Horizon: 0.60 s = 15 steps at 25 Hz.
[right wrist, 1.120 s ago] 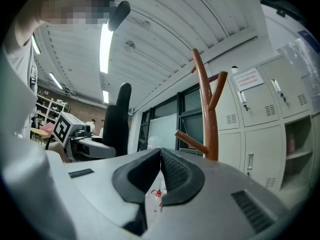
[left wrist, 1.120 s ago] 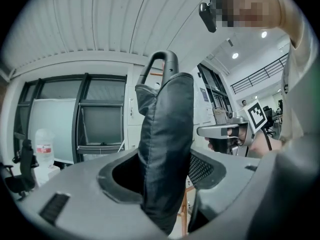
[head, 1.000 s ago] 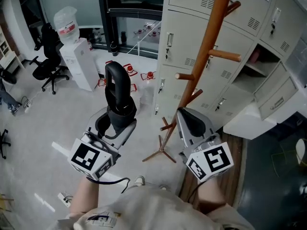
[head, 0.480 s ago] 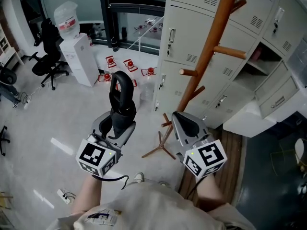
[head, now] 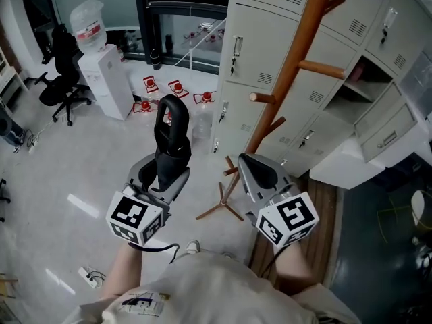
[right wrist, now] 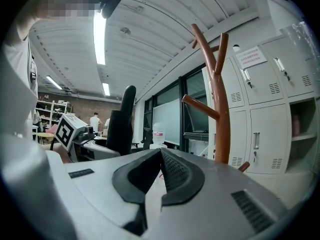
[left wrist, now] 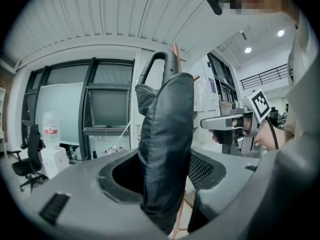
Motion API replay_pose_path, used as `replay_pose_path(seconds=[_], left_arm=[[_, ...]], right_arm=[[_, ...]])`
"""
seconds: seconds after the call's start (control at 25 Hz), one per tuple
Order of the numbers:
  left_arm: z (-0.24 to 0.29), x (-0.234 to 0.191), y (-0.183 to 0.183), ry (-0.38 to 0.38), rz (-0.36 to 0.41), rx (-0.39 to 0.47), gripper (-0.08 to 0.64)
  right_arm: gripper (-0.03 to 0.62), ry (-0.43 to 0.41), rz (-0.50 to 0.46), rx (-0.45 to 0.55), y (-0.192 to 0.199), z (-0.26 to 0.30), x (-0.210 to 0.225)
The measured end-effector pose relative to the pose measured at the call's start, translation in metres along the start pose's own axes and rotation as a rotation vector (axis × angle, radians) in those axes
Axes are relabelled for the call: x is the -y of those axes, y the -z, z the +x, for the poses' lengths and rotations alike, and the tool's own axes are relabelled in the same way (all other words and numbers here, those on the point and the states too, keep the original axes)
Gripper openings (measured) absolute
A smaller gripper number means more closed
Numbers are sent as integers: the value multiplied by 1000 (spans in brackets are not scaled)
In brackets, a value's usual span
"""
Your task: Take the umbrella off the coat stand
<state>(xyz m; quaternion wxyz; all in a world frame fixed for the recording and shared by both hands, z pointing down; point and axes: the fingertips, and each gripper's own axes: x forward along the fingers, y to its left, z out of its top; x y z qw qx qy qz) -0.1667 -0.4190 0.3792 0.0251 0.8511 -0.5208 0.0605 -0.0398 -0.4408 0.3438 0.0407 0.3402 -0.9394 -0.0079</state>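
Note:
A black folded umbrella (head: 170,132) with a hooked handle stands upright in my left gripper (head: 164,175), whose jaws are shut on its fabric body (left wrist: 165,149). It hangs free of the coat stand (head: 297,66), a brown wooden pole with bare pegs to the right of both grippers. My right gripper (head: 260,173) is beside the left one, near the stand's lower pole, its jaws shut and empty (right wrist: 161,156). In the right gripper view the stand (right wrist: 220,109) rises ahead on the right, and the umbrella (right wrist: 122,119) shows dark at the left.
Grey metal lockers (head: 270,39) stand right behind the coat stand, whose feet (head: 221,208) spread on the floor. A water dispenser (head: 101,73) and a black office chair (head: 57,86) are at the far left. Small red objects (head: 169,90) lie by the window.
Both grippers have come down a little, the left one carrying the umbrella with it. Neither gripper's jaws have moved.

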Motion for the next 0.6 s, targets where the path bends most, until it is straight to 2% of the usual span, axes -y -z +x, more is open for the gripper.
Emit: replay_pose_path(seconds=[0.24,0.6], left_arm=[[1,-3,-2,1,-19,-2,272],[-1,-6,-3,-3,-4,1,272]], right_arm=[[6,3,-5,-2,-2,1,-2],[6,17,-7,-5,-3,1,0]])
